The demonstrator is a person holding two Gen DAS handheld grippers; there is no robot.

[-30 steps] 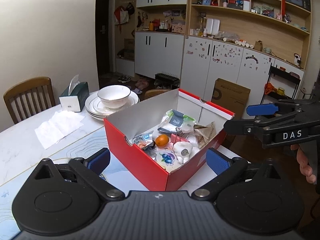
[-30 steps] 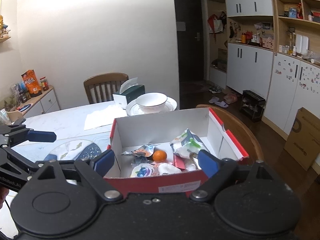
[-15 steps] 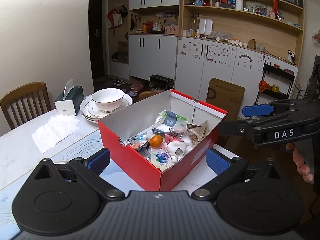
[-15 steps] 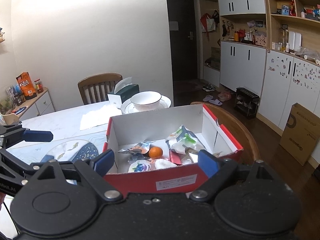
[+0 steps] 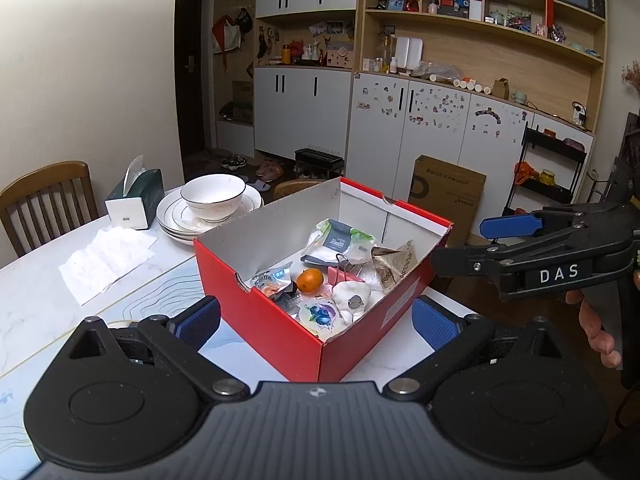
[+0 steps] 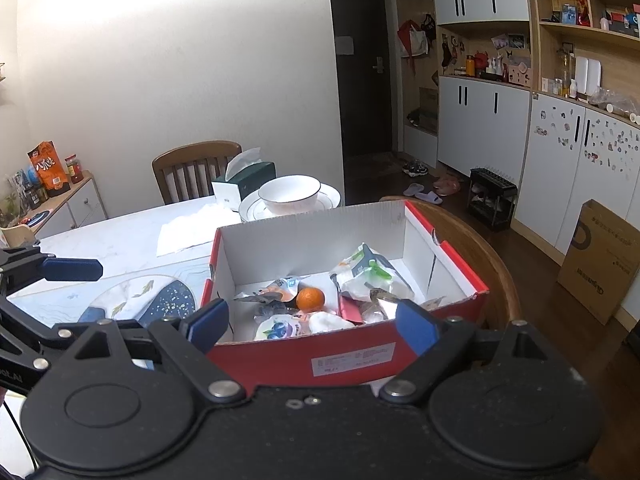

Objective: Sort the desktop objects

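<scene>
A red shoebox [image 5: 280, 332] stands open on the white table [image 5: 32, 304]; it also shows in the right wrist view [image 6: 448, 254]. Inside lie a small orange [image 5: 310, 280], a wipes pack [image 5: 340, 242], a blueberry cup lid [image 5: 318, 314], snack wrappers and a pink binder clip [image 5: 338, 274]. The orange [image 6: 310, 298] also shows in the right wrist view. My left gripper [image 5: 316, 322] is open and empty, held before the box's near corner. My right gripper [image 6: 312, 322] is open and empty, at the box's near long side. The right gripper also shows from the side in the left wrist view [image 5: 516, 226].
A bowl on stacked plates [image 5: 212, 200], a green tissue box [image 5: 136, 202] and a loose tissue [image 5: 106, 256] lie behind the box. Wooden chairs [image 6: 196, 170] stand at the far edge and beside the box. A patterned placemat [image 6: 156, 296] lies left of the box.
Both grippers have drawn back and risen slightly; the box sits a little lower and farther in both views. Nothing was taken hold of or moved.
</scene>
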